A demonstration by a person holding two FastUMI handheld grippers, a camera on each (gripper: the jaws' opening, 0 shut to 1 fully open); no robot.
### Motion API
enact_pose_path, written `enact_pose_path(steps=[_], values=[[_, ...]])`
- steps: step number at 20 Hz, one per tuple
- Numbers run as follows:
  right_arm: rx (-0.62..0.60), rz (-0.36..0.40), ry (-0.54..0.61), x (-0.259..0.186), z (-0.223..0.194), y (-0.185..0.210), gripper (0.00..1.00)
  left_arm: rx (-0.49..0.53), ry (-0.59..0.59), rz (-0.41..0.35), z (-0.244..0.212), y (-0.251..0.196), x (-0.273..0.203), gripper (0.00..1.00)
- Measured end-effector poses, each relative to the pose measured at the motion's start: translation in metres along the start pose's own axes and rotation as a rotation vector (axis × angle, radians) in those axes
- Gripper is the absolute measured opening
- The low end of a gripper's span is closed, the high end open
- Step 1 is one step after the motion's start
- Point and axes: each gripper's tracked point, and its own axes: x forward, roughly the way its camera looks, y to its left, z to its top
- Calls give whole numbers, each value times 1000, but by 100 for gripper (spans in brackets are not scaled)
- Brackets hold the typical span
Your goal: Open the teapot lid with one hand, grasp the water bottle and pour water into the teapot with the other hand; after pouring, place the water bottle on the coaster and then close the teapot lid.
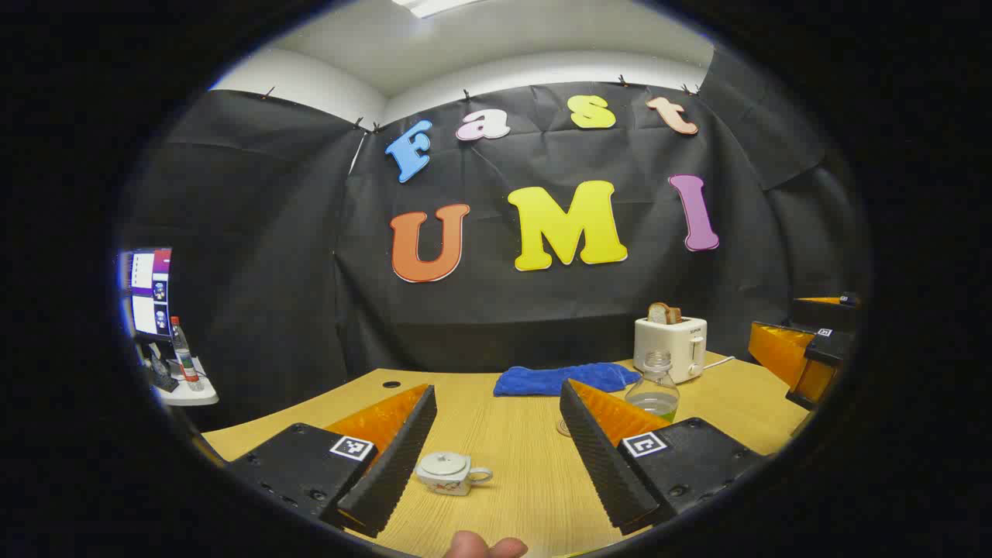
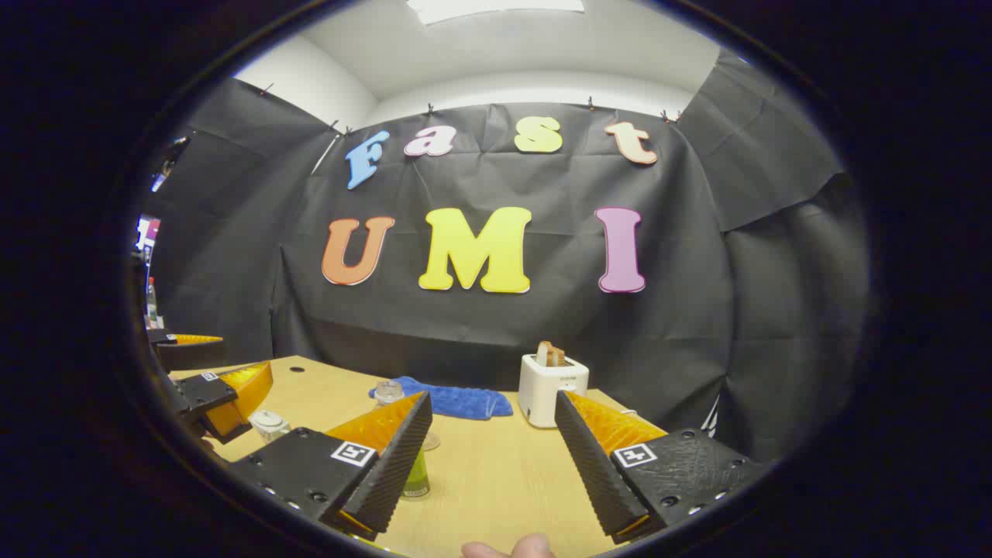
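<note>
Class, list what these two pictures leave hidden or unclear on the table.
- Coaster: left gripper view, mostly behind that tool's finger.
- Water bottle: right gripper view, middle hidden by a finger.
- Teapot: right gripper view, too small to judge its lid.

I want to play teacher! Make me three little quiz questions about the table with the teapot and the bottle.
1. True or false: the lid is on the teapot.
2. What pokes out of the top of the toaster? A) a spoon B) bread C) a flower
3. Fill in: the cloth lying on the table is ____ in colour.

Key: 1 true. 2 B, bread. 3 blue.

Extra hint: the left gripper and right gripper both have their fingers spread wide, holding nothing, and the water bottle stands upright near the toaster.
</note>
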Motion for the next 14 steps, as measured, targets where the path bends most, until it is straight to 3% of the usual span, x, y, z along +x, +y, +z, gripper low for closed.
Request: enact_pose_path(steps=[6, 14], values=[[13, 50, 8, 6, -9, 11, 95, 7, 12, -11, -4, -5, 1, 100], [26, 58, 34, 12, -21, 6, 97, 23, 25, 0, -10, -4, 4, 100]])
